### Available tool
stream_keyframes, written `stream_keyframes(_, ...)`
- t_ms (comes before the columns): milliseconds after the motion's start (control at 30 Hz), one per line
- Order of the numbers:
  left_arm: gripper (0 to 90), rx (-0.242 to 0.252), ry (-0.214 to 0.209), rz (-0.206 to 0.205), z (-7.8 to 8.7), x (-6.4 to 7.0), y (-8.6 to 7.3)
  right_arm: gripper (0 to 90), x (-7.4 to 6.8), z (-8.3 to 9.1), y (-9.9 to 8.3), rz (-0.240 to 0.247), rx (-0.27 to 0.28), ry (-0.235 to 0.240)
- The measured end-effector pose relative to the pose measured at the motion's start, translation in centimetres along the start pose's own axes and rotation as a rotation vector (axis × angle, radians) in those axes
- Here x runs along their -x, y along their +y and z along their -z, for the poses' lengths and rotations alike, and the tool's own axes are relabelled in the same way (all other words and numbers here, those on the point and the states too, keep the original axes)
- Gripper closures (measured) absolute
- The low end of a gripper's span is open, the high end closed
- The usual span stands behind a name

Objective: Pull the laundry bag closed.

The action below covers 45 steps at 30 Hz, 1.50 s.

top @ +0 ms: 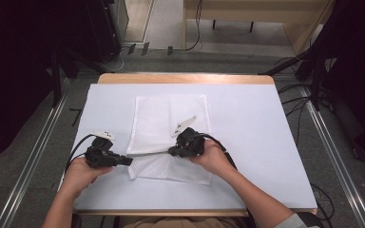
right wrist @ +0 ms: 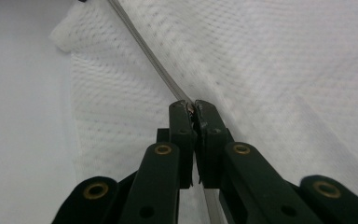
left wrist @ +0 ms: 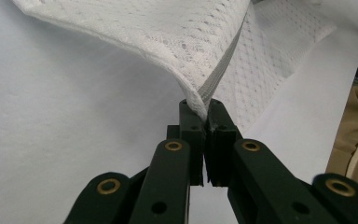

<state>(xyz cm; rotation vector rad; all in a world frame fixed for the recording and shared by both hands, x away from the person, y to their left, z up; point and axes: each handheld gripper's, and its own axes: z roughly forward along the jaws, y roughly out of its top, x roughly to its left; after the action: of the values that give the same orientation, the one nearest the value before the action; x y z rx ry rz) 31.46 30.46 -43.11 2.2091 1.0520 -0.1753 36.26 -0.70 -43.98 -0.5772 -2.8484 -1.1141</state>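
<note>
Left gripper (top: 126, 161) sits near the desk's (top: 247, 142) front-left part, jaws pressed together on the left end of the mesh bag (top: 171, 126), right where the grey zipper (left wrist: 223, 65) ends; the bag's corner lifts off the surface there. The bag lies flat at the middle of the desk, white on a white cover, its front strip folded open along the zipper line. Right gripper (top: 173, 152) is at the bag's front middle, jaws closed on the zipper, seemingly on its pull. Both hands rest on the desk by the front edge. Nothing else lies on the desk; bare room to the left, right and back of the bag. Cables (top: 294, 102) trail on the floor off the right edge.
</note>
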Motion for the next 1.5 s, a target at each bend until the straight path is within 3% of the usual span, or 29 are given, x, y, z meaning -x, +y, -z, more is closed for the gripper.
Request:
stream_keyframes(100, 88.2, -0.002, -0.001, 0.003, 0.0, 0.0, 0.0, 88.4, 0.5, 0.6, -0.7, -0.026, 0.001, -0.007)
stream_keyframes(1500, 87.9, -0.006, -0.015, 0.007, 0.3, -0.3, -0.4, 88.3, 2.2, 4.2, -4.4, -0.115, 0.008, -0.027)
